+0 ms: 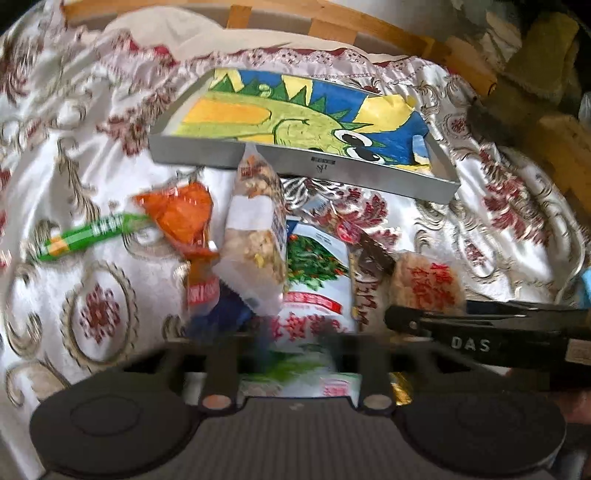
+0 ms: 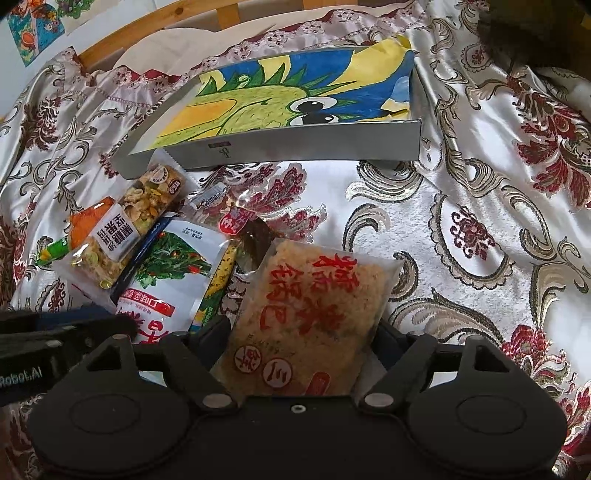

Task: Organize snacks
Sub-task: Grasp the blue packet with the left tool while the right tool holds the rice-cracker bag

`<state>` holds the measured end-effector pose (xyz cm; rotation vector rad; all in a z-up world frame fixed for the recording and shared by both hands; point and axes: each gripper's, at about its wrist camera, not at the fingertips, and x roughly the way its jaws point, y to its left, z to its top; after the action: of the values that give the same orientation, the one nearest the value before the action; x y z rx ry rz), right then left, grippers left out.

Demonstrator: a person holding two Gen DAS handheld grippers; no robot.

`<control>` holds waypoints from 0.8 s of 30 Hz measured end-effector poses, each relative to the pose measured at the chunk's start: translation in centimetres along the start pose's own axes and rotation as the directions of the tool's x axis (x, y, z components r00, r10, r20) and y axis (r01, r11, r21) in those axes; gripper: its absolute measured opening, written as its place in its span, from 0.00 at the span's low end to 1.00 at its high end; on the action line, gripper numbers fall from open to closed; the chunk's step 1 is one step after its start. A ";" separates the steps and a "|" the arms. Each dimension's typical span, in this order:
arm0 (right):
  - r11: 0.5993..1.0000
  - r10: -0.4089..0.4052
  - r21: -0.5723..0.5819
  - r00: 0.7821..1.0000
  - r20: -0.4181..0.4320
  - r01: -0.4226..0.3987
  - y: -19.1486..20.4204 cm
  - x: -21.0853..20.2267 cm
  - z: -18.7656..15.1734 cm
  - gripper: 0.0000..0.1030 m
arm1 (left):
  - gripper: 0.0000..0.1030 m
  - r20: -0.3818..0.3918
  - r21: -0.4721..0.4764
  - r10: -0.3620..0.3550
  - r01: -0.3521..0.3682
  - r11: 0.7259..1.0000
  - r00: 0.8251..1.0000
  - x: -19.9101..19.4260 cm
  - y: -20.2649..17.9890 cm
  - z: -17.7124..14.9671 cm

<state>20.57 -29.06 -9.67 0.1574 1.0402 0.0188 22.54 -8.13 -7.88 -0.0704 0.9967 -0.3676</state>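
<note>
A shallow grey tray [image 1: 303, 164] [image 2: 295, 142] lined with a cartoon dinosaur drawing lies on a patterned cloth. In front of it is a pile of snack packs. My right gripper [image 2: 295, 332] is shut on a clear rice-cracker pack with red characters [image 2: 314, 306], which also shows in the left wrist view [image 1: 428, 286]. My left gripper [image 1: 291, 339] is blurred and straddles a white pack with a green vegetable picture [image 1: 314, 280] [image 2: 173, 273]; its grip is unclear. A nut-mix pack [image 1: 258, 236] [image 2: 125, 229] and an orange pack [image 1: 184, 218] lie nearby.
A green stick pack [image 1: 88, 236] lies left of the pile. A dark snack in clear wrap [image 2: 251, 232] sits between the packs. A wooden bed frame [image 1: 332, 29] runs behind the tray. The right gripper's body [image 1: 498, 332] crosses the left wrist view.
</note>
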 end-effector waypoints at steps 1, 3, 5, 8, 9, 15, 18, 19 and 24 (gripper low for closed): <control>1.000 0.000 0.001 1.000 -0.001 0.000 0.0 0.0 0.0 0.79 | 0.70 0.012 0.014 -0.001 0.001 1.000 1.000 0.1 -0.2 0.1; 1.000 0.002 0.006 1.000 -0.002 -0.002 0.0 0.0 0.0 0.79 | 0.79 0.039 0.047 0.020 -0.021 0.999 0.999 0.2 -0.6 0.1; 1.000 0.001 0.009 1.000 -0.003 -0.001 0.1 0.0 0.0 0.79 | 0.86 0.041 0.096 0.045 -0.049 0.994 0.998 0.7 -1.2 0.3; 1.000 -0.002 0.015 1.000 -0.003 0.002 -0.2 0.1 0.0 0.79 | 0.74 0.016 0.107 0.059 -0.060 0.992 0.998 1.7 -1.2 0.5; 1.000 0.000 0.018 1.000 -0.004 0.000 -0.2 0.1 0.1 0.79 | 0.73 0.000 0.112 0.063 -0.062 0.992 0.998 2.0 -1.2 0.6; 1.000 0.005 0.014 1.000 -0.001 -0.005 -0.3 0.1 0.1 0.79 | 0.56 0.010 0.172 0.050 -0.051 0.984 0.999 1.7 -1.7 0.1; 1.000 0.013 0.023 1.000 0.000 -0.013 -0.5 0.0 0.0 0.79 | 0.46 0.008 0.164 0.039 -0.039 0.986 0.999 1.4 -1.6 0.2; 1.000 0.014 0.026 1.000 0.001 -0.014 -0.5 -0.1 -0.1 0.78 | 0.44 0.004 0.153 0.032 -0.033 0.988 0.999 1.3 -1.5 0.3; 1.000 0.016 0.021 1.000 0.000 -0.016 -0.3 -0.3 -0.5 0.78 | 0.50 0.014 0.117 0.027 -0.029 0.993 1.000 0.9 -1.0 0.3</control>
<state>19.99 -29.36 -9.65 0.1846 1.0393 0.0225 22.92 -9.39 -8.25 0.0476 0.9615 -0.3988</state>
